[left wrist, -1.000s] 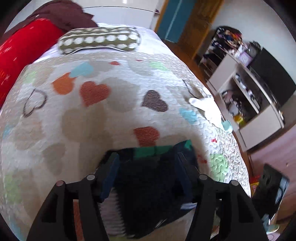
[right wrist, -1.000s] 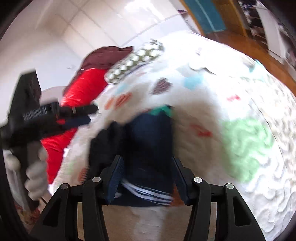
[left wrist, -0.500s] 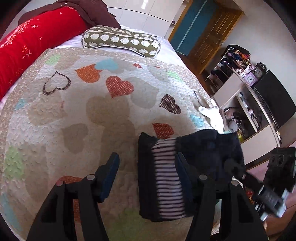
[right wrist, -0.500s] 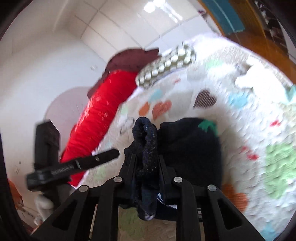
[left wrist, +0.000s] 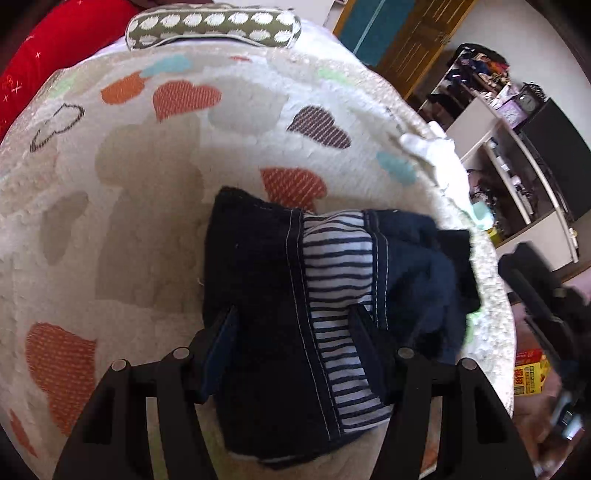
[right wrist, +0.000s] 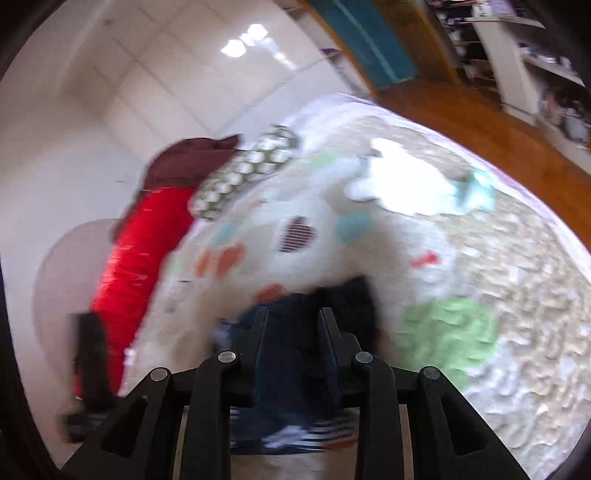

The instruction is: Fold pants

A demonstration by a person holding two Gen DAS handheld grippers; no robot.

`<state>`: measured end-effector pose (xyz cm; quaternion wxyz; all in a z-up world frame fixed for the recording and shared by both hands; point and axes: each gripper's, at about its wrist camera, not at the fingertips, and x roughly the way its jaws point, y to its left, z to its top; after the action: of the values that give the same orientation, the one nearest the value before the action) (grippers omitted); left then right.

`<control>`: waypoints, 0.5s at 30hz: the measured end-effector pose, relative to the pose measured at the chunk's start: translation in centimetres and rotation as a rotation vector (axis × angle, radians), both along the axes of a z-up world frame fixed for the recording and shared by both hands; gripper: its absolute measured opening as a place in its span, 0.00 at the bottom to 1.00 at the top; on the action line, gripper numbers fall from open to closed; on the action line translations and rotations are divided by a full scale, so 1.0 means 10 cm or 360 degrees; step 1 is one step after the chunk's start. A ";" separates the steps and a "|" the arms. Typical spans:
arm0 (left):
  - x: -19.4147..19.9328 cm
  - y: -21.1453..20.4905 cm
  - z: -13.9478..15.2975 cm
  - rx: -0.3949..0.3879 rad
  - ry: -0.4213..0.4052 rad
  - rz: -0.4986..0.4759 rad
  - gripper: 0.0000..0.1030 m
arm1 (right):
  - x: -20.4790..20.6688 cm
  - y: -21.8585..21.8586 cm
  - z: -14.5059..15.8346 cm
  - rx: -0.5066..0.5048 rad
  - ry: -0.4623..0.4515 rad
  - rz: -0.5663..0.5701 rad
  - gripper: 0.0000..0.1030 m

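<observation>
Folded dark pants (left wrist: pixel 266 295) lie on the bed (left wrist: pixel 147 173), long axis running away between the spread left hand-held gripper (left wrist: pixel 291 328), which is nearer; the right hand-held gripper's (right wrist: pixel 291 325) jaws, just opening, straddle cloth, grip unclear.

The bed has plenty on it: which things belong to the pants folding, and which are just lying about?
Part of the job:
- dark pants with striped lining
- left hand-held gripper
- right hand-held gripper
- heart-patterned quilt, the folding surface

Lying about:
- spotted pillow
- red blanket
- white cloth
- shelf unit
</observation>
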<state>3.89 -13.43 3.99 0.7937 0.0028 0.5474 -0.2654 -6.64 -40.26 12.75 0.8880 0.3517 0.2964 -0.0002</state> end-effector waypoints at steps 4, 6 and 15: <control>-0.02 -0.03 0.01 0.0033 -0.0037 -0.0004 0.60 | 0.28 0.10 -0.22 0.0025 0.0129 0.0125 0.30; -0.06 0.03 0.10 -0.0003 -0.0046 -0.0038 0.60 | 0.47 0.09 -0.58 -0.0003 0.0353 0.0156 0.32; 0.05 0.54 0.14 -0.0238 0.0028 0.0069 0.67 | 0.08 -0.12 -0.36 -0.0209 0.0195 0.0049 0.71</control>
<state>4.42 -8.03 5.38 0.7924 -0.0708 0.5328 -0.2884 -5.87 -41.51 9.12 0.8892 0.2874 0.3548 -0.0275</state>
